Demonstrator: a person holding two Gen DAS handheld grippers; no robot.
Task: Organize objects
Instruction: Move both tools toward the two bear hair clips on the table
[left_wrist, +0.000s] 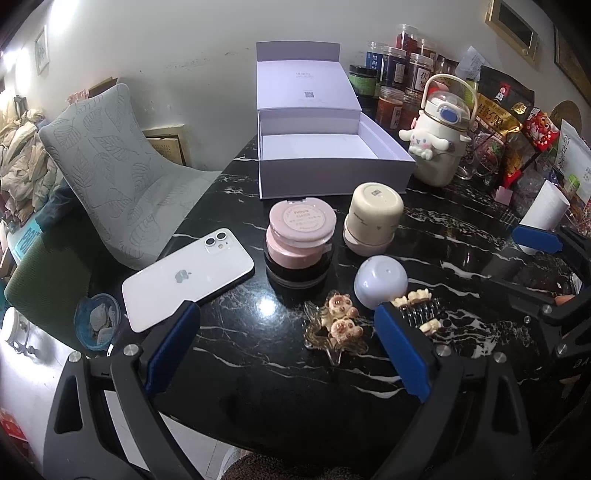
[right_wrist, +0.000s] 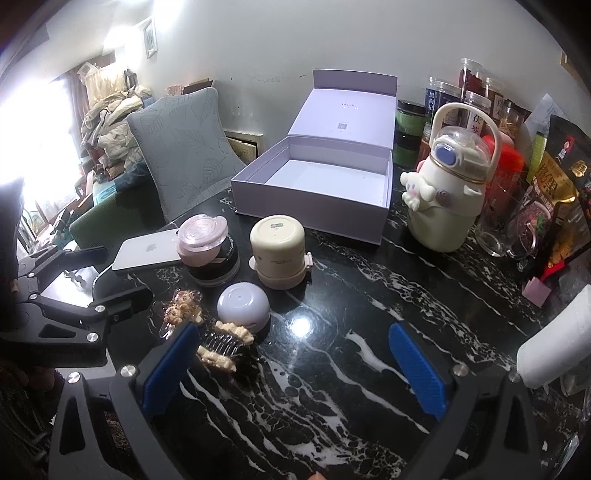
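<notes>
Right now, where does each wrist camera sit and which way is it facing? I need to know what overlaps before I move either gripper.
Left wrist: low at the table's near-left edge, facing the open lilac box; its own left gripper is open over the star hair clip, and the right gripper's blue finger shows at right.
Right wrist: further right, facing the same box; its own right gripper is open over bare marble, with the left gripper at left.
Shared: box, phone, cream jar, white bottle.
</notes>
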